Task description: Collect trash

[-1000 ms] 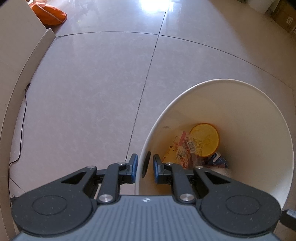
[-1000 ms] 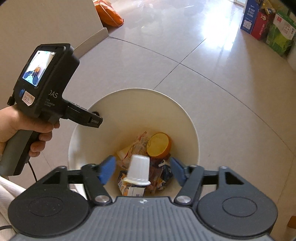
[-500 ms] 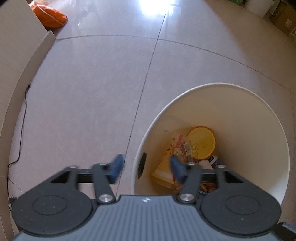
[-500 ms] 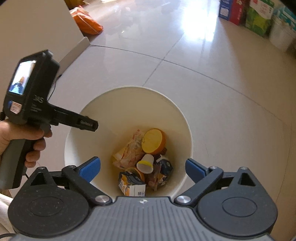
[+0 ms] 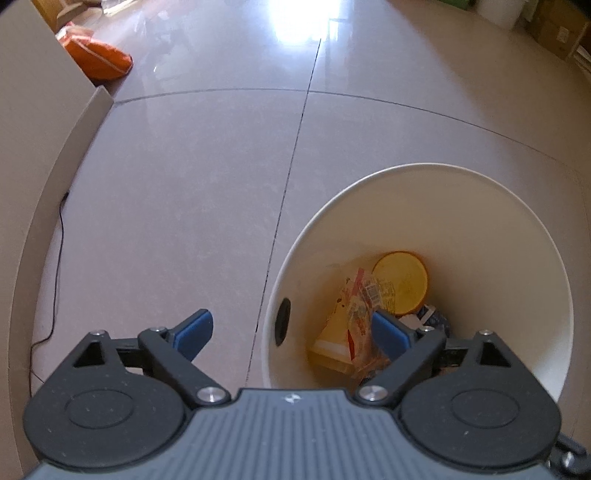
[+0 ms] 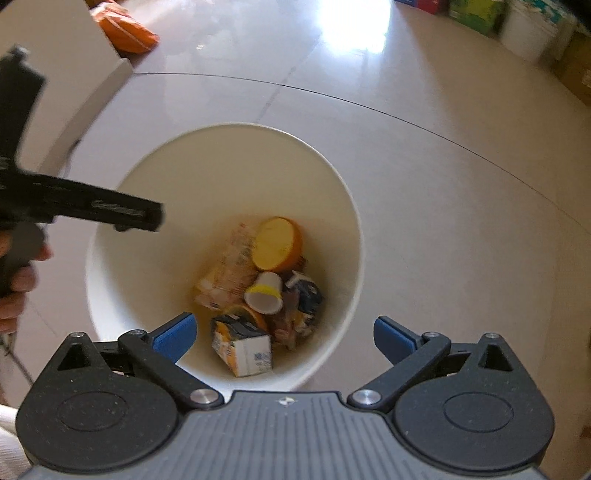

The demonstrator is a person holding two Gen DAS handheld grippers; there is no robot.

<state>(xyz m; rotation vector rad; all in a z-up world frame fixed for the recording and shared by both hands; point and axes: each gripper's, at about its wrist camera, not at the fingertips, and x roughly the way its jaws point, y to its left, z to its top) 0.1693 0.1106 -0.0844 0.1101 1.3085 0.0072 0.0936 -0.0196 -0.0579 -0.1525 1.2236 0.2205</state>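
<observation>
A white round bin [image 5: 480, 206] stands on the tiled floor. My left gripper [image 5: 291, 334] straddles its near rim, one finger outside and one inside. Its jaws are opening and the pads are clear of the wall. My right gripper [image 6: 284, 336] hangs over the bin [image 6: 221, 177], jaws opening, nothing held between them. At the bottom lie a white cup [image 6: 264, 297], an orange lid [image 6: 275, 243], a juice carton [image 6: 242, 345] and a crinkled wrapper [image 5: 356, 306]. In the right wrist view the left gripper's body [image 6: 122, 212] reaches over the rim, held by a hand [image 6: 18, 288].
An orange bag [image 5: 98, 59] lies on the floor at the far left beside a beige wall panel [image 5: 22, 147]. A thin black cable [image 5: 55, 280] runs along that wall. Coloured boxes and containers [image 6: 476, 14] line the far right. Glossy tiles surround the bin.
The left jaws went from shut on the bin's rim to wide apart. The right jaws spread and the white cup dropped from between them into the bin. The right gripper rolled and sank slightly.
</observation>
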